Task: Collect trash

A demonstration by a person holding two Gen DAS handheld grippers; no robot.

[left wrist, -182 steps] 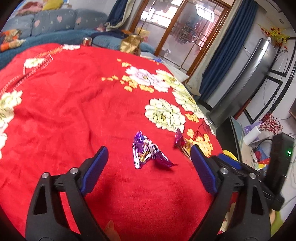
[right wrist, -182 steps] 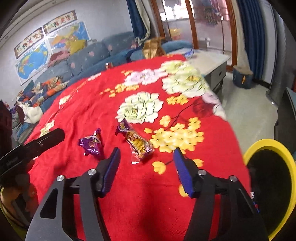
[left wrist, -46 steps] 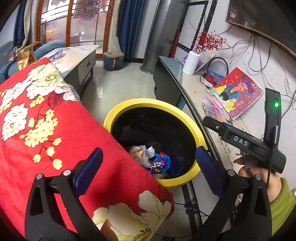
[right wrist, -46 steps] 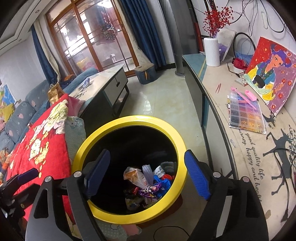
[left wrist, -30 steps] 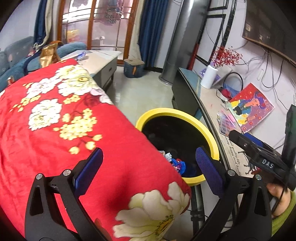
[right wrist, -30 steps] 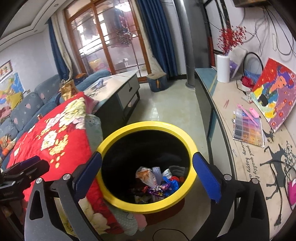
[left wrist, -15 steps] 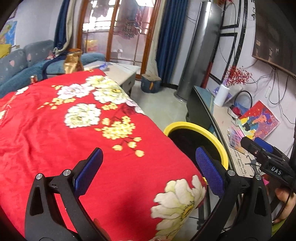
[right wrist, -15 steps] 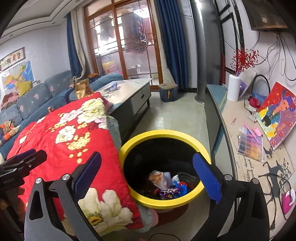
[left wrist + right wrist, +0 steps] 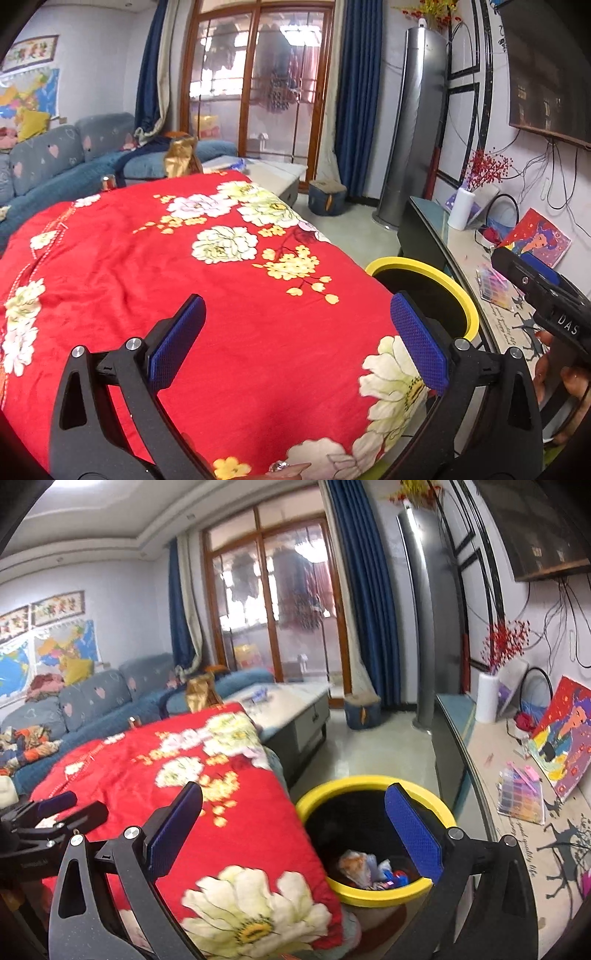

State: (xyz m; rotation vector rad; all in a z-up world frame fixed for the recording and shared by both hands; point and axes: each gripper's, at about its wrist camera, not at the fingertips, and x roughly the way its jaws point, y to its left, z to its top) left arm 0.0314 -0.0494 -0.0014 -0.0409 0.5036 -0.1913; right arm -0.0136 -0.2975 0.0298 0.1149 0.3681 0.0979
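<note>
A yellow-rimmed black trash bin (image 9: pixel 454 284) (image 9: pixel 373 781) stands on the floor at the right edge of the table. Crumpled wrappers (image 9: pixel 365 867) lie at its bottom. My left gripper (image 9: pixel 295 339) hangs open above the red flowered tablecloth (image 9: pixel 147 258), nothing between its blue pads. My right gripper (image 9: pixel 291 830) is open too, empty, held over the table's corner and the bin. The right gripper shows at the right of the left wrist view, held by a hand (image 9: pixel 565 373). I see no wrappers on the cloth (image 9: pixel 147 775).
A blue sofa (image 9: pixel 55 162) runs behind the table. A grey coffee table (image 9: pixel 295 712) and a small blue stool (image 9: pixel 364 709) stand beyond the bin. A long sideboard (image 9: pixel 517 812) with a painting, bead box and vase lines the right wall.
Both grippers have pulled up and back from over the bin toward the table. The two wrappers seen on the cloth six seconds ago are gone from it.
</note>
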